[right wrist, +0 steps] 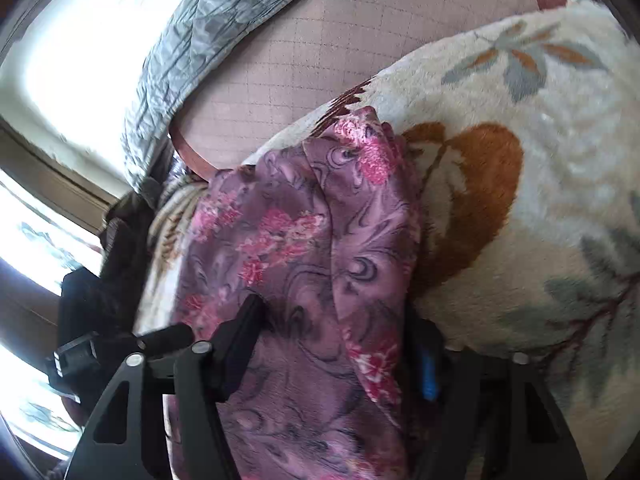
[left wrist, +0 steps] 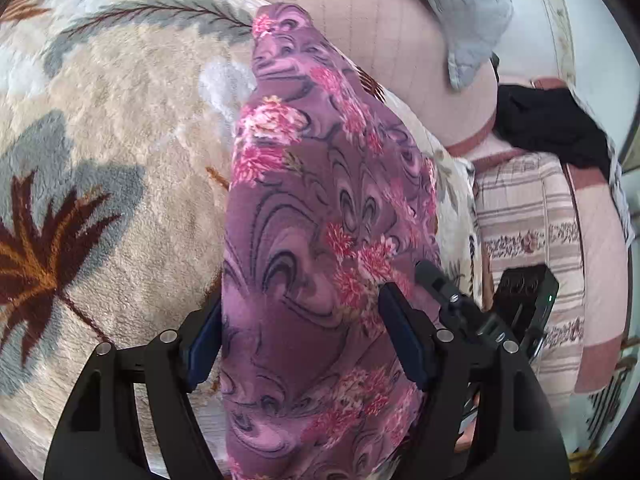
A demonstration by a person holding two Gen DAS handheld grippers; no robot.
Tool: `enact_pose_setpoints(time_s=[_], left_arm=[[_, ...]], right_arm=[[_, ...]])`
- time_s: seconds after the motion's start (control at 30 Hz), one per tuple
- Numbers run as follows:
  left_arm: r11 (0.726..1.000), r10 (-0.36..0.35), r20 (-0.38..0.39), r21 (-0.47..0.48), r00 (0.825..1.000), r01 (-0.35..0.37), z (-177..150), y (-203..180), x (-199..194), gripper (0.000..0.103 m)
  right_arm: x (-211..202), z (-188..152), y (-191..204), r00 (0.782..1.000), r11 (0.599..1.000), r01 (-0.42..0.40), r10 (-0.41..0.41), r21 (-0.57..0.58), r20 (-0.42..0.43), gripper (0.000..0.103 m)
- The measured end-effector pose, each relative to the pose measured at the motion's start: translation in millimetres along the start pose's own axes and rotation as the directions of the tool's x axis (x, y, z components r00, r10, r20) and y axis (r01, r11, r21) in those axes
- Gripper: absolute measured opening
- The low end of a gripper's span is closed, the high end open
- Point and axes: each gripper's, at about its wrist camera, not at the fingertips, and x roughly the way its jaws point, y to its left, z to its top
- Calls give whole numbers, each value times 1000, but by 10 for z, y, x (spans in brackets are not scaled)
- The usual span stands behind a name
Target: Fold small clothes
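Now: cloth runs toward twelve o'clock from both tools

I see the purple floral garment (left wrist: 320, 208) stretched lengthwise on the fleece blanket (left wrist: 120, 140), its far tip at twelve o'clock. My left gripper (left wrist: 304, 344) and right gripper (right wrist: 336, 344) both straddle its near end, jaws apart, pads seemingly not pinching. Soft, bunched, already narrowed.

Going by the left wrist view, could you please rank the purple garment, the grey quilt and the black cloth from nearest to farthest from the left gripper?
1. Purple garment: between the left gripper's fingers.
2. Black cloth: right, on the striped bedding.
3. Grey quilt: top right, farthest back.
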Motion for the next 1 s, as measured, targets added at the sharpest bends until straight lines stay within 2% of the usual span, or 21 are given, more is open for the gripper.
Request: enact_pose_setpoints(time_s=[0.03, 0.07, 0.1, 0.17, 0.23, 0.43, 0.67, 1.0], left_arm=[[1000, 6, 5, -4, 1000, -6, 7, -16, 7, 63], [1000, 30, 9, 0, 1000, -30, 7, -28, 5, 55], [998, 55, 8, 14, 998, -55, 3, -56, 2, 52], [996, 79, 25, 33, 997, -80, -20, -114, -40, 40], [992, 111, 52, 62, 992, -114, -66, -202, -127, 35], [984, 134, 111, 103, 985, -146, -282, -366, -548, 34], [970, 174, 179, 140, 968, -200, -704, -385, -1198, 34], [949, 265, 233, 108, 936, -295, -1408, 63, -1859, 34]], right_arm=[[-12, -11, 39, 1000, 1000, 14, -14, -28, 2, 38], [-54, -30, 89, 999, 998, 37, -36, -57, 17, 30], [-77, -34, 134, 998, 996, 54, -52, -71, 30, 28], [-133, -68, 264, 993, 989, 109, -104, -97, 56, 25], [-201, -93, 378, 987, 982, 150, -142, -112, 82, 24], [-506, -214, 732, 975, 976, 183, -165, -116, 146, 24], [-857, -692, 1179, 977, 984, 143, -123, -107, 174, 24], [-877, -1462, 1699, 990, 992, 64, -50, -105, 130, 24]])
